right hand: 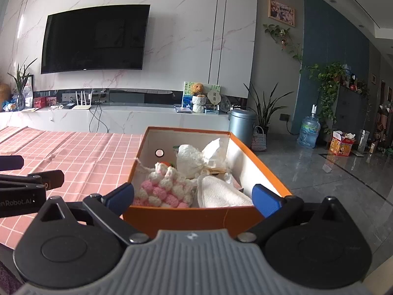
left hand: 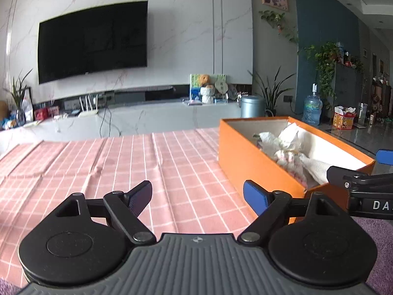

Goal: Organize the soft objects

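I'm looking at the orange box [right hand: 186, 215], sitting on the desk [left hand: 118, 162] w/ its pink-check cloth, at the cloth's right side. Inside, in the right wrist view: a pink-and-white knitted piece [right hand: 163, 188] is lying at about 7 o'clock in the box, near the front wall; a folded white towel [right hand: 221, 194] is lying just beside it at 5 o'clock; a white bundle [right hand: 190, 159] and crumpled paper [right hand: 215, 151] are resting behind them toward 12 o'clock. There's a round hole in the box's far wall at 11 o'clock.

My right tool [right hand: 194, 196] is hovering at the box's near end, jaws spread wide, roughly as wide as the box, nothing b/w them being gripped; the blue pads are sitting just outside the front corners, can't tell if they're touching the cardboard.

My left tool [left hand: 196, 195] is hovering over bare cloth, jaws also standing wide, nothing held. From that cam the box is at 2 o'clock, and the right tool is poking in at 3 o'clock.

Further out: a TV [left hand: 93, 41] at 11 o'clock on the marble wall, a grey bin [right hand: 242, 125] and a water jug [right hand: 309, 132] standing on the floor past the desk.
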